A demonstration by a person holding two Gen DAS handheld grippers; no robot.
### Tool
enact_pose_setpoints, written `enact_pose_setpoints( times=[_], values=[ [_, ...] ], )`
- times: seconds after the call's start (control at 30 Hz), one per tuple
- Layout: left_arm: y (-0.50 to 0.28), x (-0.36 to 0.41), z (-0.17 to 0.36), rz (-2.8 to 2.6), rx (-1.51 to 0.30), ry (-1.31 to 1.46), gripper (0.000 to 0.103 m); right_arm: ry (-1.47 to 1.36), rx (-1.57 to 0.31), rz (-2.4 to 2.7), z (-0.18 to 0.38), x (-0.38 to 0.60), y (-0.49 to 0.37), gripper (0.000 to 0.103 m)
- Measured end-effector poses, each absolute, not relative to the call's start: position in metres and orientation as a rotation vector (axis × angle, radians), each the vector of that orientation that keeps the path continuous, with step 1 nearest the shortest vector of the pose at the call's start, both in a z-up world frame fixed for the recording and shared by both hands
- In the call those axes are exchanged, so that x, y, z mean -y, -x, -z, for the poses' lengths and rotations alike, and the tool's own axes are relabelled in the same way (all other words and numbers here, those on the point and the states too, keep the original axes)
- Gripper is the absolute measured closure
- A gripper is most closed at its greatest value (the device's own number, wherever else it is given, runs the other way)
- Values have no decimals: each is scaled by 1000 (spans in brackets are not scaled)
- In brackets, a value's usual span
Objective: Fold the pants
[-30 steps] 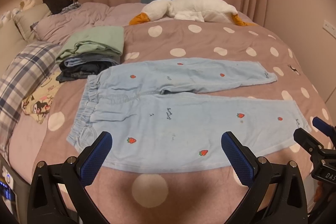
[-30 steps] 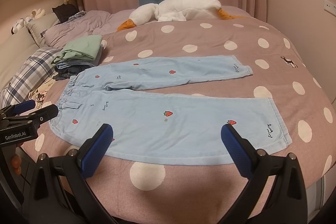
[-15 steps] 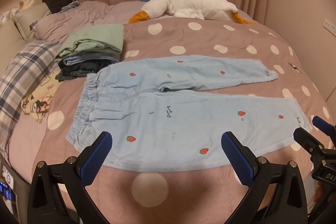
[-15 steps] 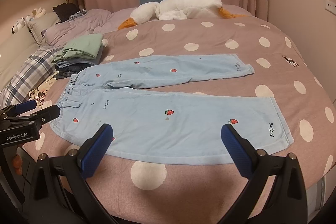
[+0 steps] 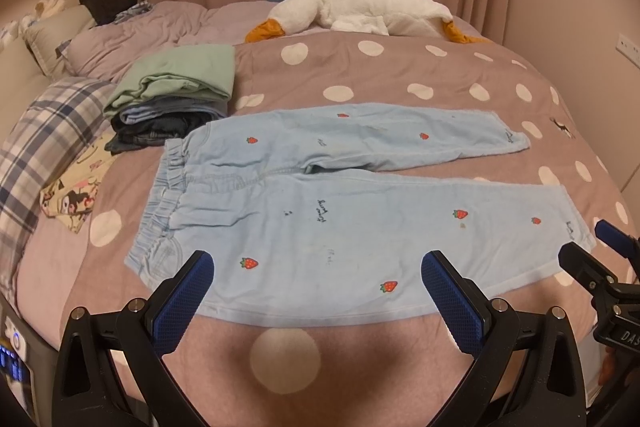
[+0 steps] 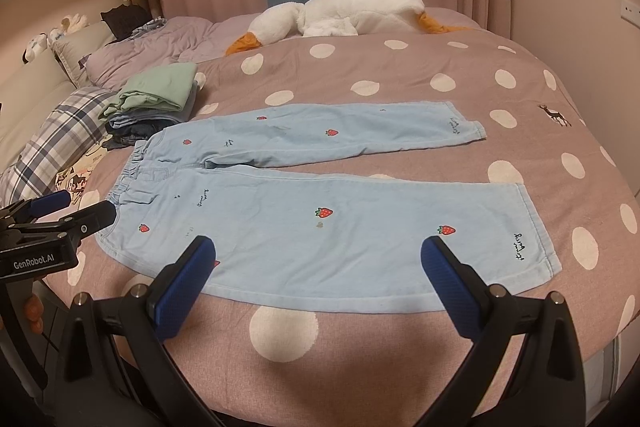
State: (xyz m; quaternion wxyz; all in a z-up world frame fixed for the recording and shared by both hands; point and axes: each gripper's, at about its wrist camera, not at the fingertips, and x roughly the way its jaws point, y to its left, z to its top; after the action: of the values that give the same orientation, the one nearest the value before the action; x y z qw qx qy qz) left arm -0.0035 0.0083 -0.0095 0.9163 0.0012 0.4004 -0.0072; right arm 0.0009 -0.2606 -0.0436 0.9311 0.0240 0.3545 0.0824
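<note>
On the polka-dot bedspread (image 5: pixel 360 67) the light-blue pants (image 5: pixel 320 227) lie flat and unfolded, waistband to the left, legs splayed apart to the right — spread this way, most likely, so one leg can be laid over the other. The left gripper (image 5: pixel 316 299) and right gripper (image 6: pixel 316 287) both hover near the front edge, jaws wide apart and empty. A stack of folded clothes (image 5: pixel 172 99) sits just beside the waistband. The fisheye bends the edges; the hands holding the tongs are hidden — the cloth's underside too.
</note>
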Motion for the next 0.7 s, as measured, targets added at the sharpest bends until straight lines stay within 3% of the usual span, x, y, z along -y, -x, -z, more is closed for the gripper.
enact_pose_setpoints(
  times=[0.7],
  values=[
    [1, -9, 14, 16, -840, 2, 0, -50, -741, -175, 50, 259, -2, 0]
  ],
)
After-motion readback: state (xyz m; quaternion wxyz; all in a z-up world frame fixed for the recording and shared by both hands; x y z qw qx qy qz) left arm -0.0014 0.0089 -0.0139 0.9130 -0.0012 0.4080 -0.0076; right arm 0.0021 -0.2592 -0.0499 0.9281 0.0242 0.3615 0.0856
